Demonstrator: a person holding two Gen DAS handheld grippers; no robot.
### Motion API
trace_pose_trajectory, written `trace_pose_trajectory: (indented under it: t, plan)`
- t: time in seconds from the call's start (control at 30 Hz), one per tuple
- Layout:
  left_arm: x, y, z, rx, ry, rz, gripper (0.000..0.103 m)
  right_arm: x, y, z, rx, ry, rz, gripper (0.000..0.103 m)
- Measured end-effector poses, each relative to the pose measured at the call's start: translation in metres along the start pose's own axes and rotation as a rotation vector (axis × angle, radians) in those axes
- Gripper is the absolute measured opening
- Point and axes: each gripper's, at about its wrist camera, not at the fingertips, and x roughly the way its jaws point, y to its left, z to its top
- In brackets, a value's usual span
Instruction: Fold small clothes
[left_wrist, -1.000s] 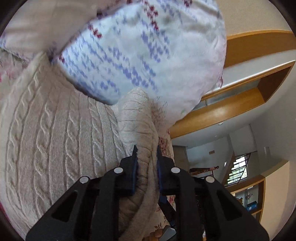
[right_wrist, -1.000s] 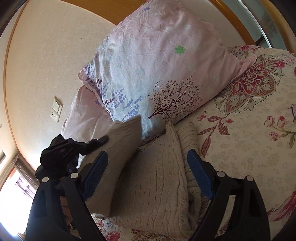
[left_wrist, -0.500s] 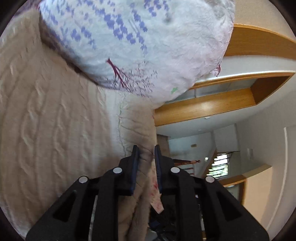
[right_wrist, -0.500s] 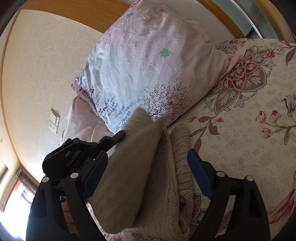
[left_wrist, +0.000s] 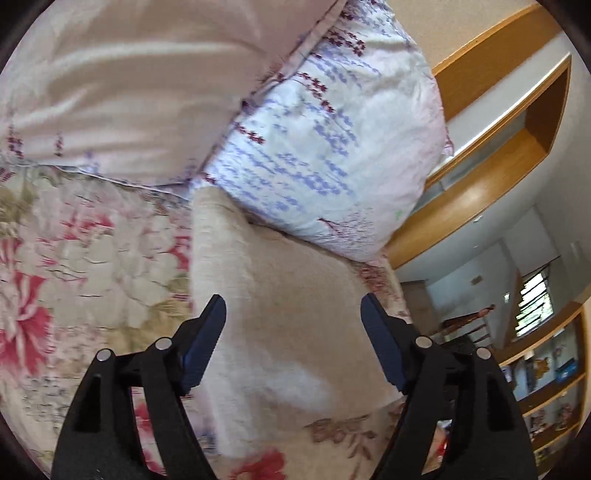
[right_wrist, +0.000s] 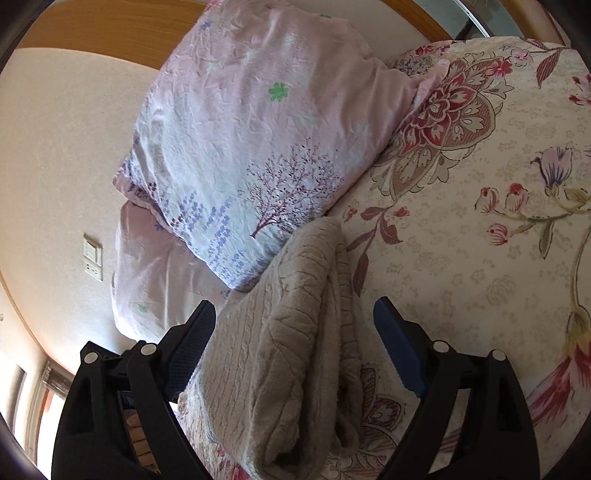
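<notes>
A beige cable-knit sweater (left_wrist: 280, 314) lies folded on the floral bedspread (left_wrist: 92, 266), its far end against the pillow. My left gripper (left_wrist: 293, 314) is open and empty just above it, the jaws wide apart. In the right wrist view the same sweater (right_wrist: 295, 332) shows as a thick folded bundle with layered edges on its right side. My right gripper (right_wrist: 293, 325) is open and empty, hovering over the near end of the bundle.
A pink pillow with tree and flower print (right_wrist: 251, 147) leans against the wall by the wooden headboard (right_wrist: 92, 26), a second pillow (right_wrist: 155, 273) beneath it. A wall socket (right_wrist: 92, 262) is at the left. Wooden shelving (left_wrist: 546, 384) stands beyond the bed.
My left gripper has opened and let go of the sweater fold it held up; the flap now lies flat on the bundle. The left gripper has pulled back. My right gripper stayed open.
</notes>
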Motion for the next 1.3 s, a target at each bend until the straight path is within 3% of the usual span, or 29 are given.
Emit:
trace_pose_trajectory:
  t: [0.17, 0.27, 0.37, 0.4, 0.43, 0.5, 0.77, 0.93, 1.13, 1.17, 1.27, 1.3]
  plan:
    - [0.007, 0.027, -0.019, 0.04, 0.039, 0.076, 0.076, 0.005, 0.02, 0.016, -0.036, 0.082, -0.088, 0.086]
    - [0.02, 0.029, -0.025, 0.056, 0.073, 0.122, 0.076, 0.019, 0.029, 0.024, -0.068, 0.129, -0.142, 0.075]
    - [0.03, 0.024, -0.027, 0.088, 0.07, 0.161, 0.076, 0.037, 0.031, 0.027, -0.089, 0.17, -0.188, 0.058]
    - [0.03, 0.025, -0.028, 0.093, 0.065, 0.164, 0.076, 0.044, 0.031, 0.027, -0.097, 0.186, -0.19, 0.046]
    - [0.03, 0.025, -0.028, 0.095, 0.064, 0.164, 0.076, 0.05, 0.033, 0.025, -0.112, 0.204, -0.197, 0.042]
    - [0.032, 0.025, -0.027, 0.099, 0.066, 0.167, 0.076, 0.062, 0.038, 0.018, -0.176, 0.236, -0.245, 0.013]
    - [0.04, 0.012, -0.031, 0.136, 0.081, 0.153, 0.077, 0.038, 0.085, 0.019, -0.424, 0.054, -0.352, 0.01]
    - [0.046, 0.007, -0.037, 0.157, 0.1, 0.153, 0.076, 0.065, 0.066, 0.018, -0.45, 0.111, -0.494, 0.01]
    - [0.049, 0.01, -0.039, 0.125, 0.123, 0.12, 0.071, 0.078, 0.048, 0.023, -0.407, 0.152, -0.513, 0.011]
    - [0.048, 0.01, -0.04, 0.118, 0.124, 0.113, 0.068, 0.075, 0.048, 0.025, -0.386, 0.159, -0.509, 0.013]
    - [0.042, 0.011, -0.043, 0.099, 0.132, 0.087, 0.061, 0.049, 0.045, 0.026, -0.283, 0.153, -0.421, 0.036]
    - [0.039, 0.012, -0.045, 0.094, 0.137, 0.079, 0.059, 0.038, 0.044, 0.023, -0.257, 0.147, -0.394, 0.038]
